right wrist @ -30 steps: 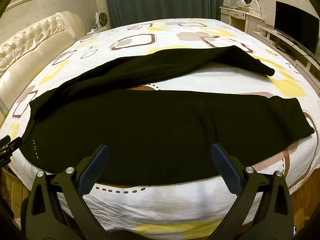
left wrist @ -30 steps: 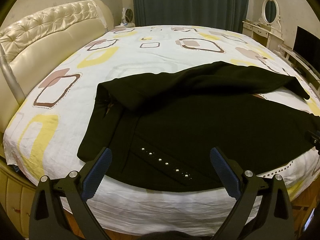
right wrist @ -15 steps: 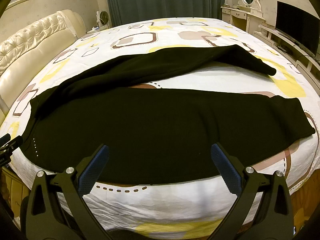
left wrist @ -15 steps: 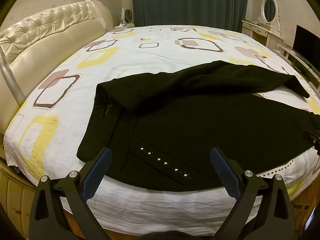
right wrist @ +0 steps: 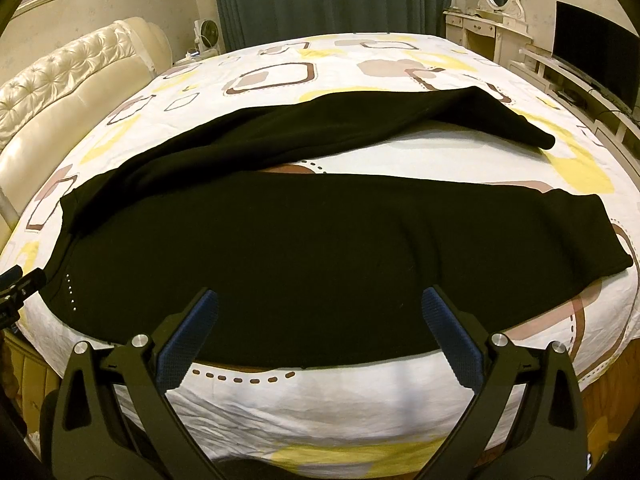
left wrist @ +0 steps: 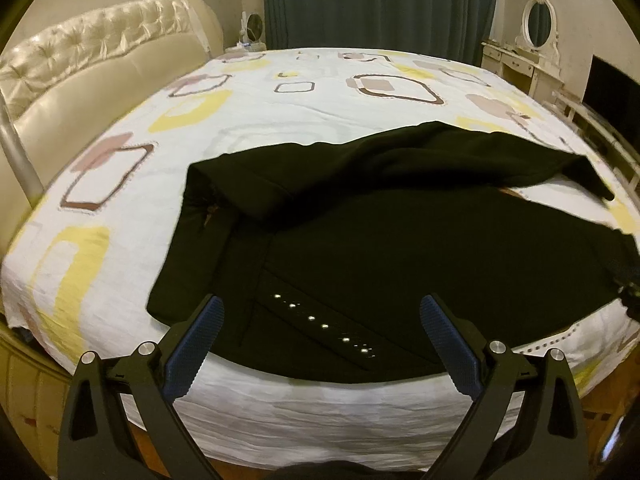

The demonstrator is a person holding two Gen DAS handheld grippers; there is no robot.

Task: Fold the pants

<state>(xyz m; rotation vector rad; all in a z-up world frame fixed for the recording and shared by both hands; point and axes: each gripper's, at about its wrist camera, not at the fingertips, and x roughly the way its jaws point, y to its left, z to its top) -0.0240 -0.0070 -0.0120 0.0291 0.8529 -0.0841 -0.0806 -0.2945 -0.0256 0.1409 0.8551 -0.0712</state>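
On the bed (right wrist: 400,380), black pants (right wrist: 320,260) lie spread; both grippers' jaws gape wide, holding nothing.

Your left wrist camera looks from the bed's (left wrist: 280,128) near edge, close over the waist end of the pants (left wrist: 400,248), facing the curtain (left wrist: 380,0). Your right wrist camera sits further right, over the legs. Both views share the pants (right wrist: 320,248), headboard (right wrist: 60,92) and curtain.
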